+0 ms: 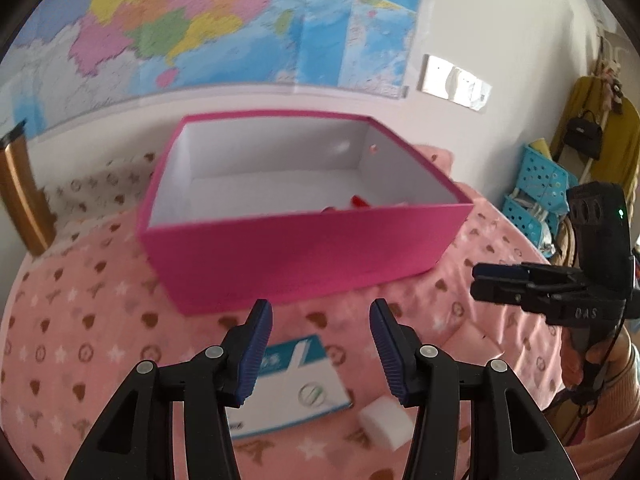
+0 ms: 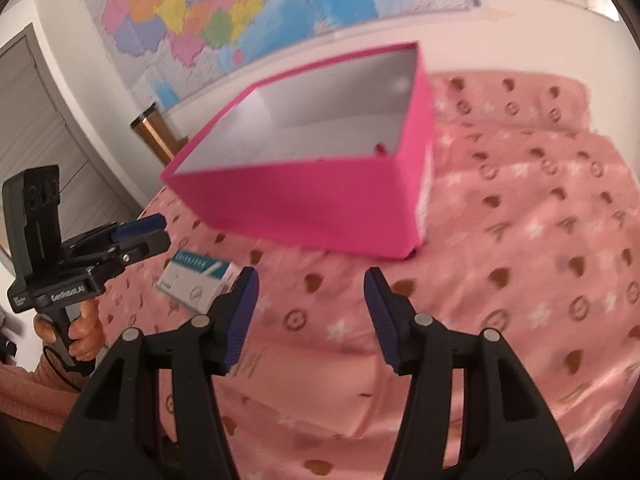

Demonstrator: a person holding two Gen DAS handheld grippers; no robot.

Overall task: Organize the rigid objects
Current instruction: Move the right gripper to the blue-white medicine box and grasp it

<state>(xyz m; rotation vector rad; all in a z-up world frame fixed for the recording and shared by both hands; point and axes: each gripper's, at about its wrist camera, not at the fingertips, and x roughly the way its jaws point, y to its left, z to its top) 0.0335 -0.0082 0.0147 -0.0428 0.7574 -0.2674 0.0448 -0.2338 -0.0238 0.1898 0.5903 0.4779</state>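
Observation:
A pink open box (image 1: 304, 252) with a white inside stands on the pink bedspread; it also shows in the right wrist view (image 2: 320, 196). A red object (image 1: 358, 202) lies inside it. A white and blue carton (image 1: 298, 388) lies flat under my open, empty left gripper (image 1: 320, 336); it also shows in the right wrist view (image 2: 196, 278). A small white block (image 1: 386, 426) lies right of the carton. My right gripper (image 2: 310, 296) is open and empty above the bedspread, near the box's front.
The bedspread (image 2: 520, 240) is pink with hearts and stars. A map hangs on the wall behind (image 1: 200, 20). A brown cylinder (image 1: 20, 196) stands at the far left. Blue baskets (image 1: 536, 192) stand at the right edge of the bed.

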